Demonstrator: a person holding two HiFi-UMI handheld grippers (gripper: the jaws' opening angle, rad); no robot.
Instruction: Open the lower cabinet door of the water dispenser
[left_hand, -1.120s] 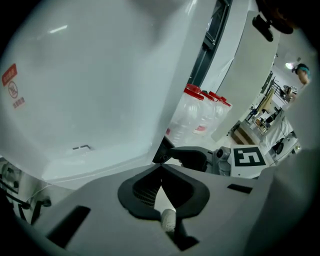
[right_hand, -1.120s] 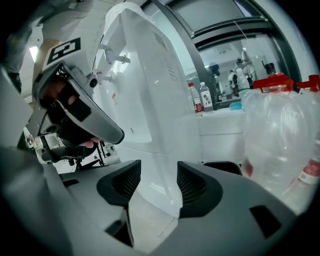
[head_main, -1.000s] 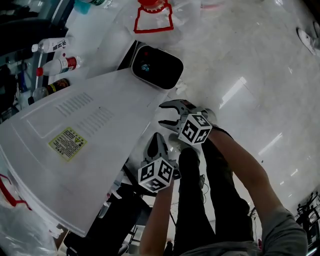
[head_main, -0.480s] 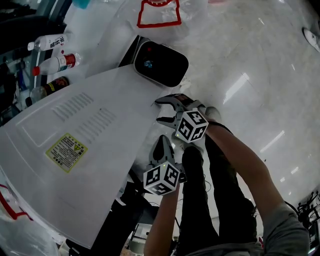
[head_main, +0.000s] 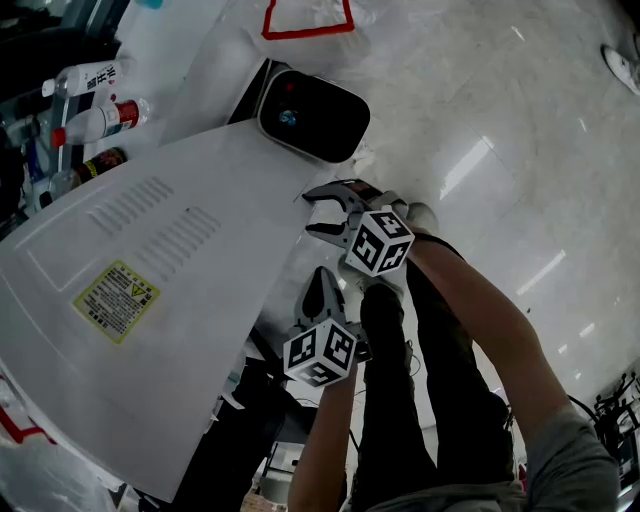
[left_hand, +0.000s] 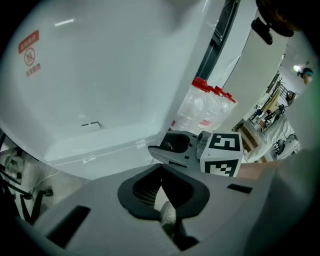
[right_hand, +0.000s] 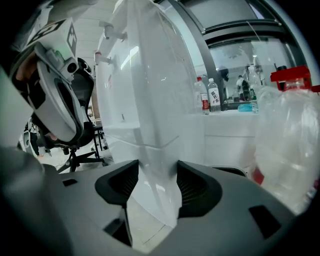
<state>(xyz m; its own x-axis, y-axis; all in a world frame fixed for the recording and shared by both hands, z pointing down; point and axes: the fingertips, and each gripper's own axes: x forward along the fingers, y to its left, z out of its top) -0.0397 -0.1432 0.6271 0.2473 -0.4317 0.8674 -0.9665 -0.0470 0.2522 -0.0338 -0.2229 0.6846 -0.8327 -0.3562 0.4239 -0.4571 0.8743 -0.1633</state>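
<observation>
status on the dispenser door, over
Left gripper shut, empty. Right gripper jaws just closing, astride lower cabinet door edge, not clamped. Door not open. Water jug off to the side.

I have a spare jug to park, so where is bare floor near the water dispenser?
The glossy floor right of the water dispenser, past the person's legs, lies bare in the head view. Crowded: past the dispenser's black panel, where water jugs stand, and at the upper left, where small bottles cluster.

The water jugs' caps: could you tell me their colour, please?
The caps are red; clearest in left gripper view.
</observation>
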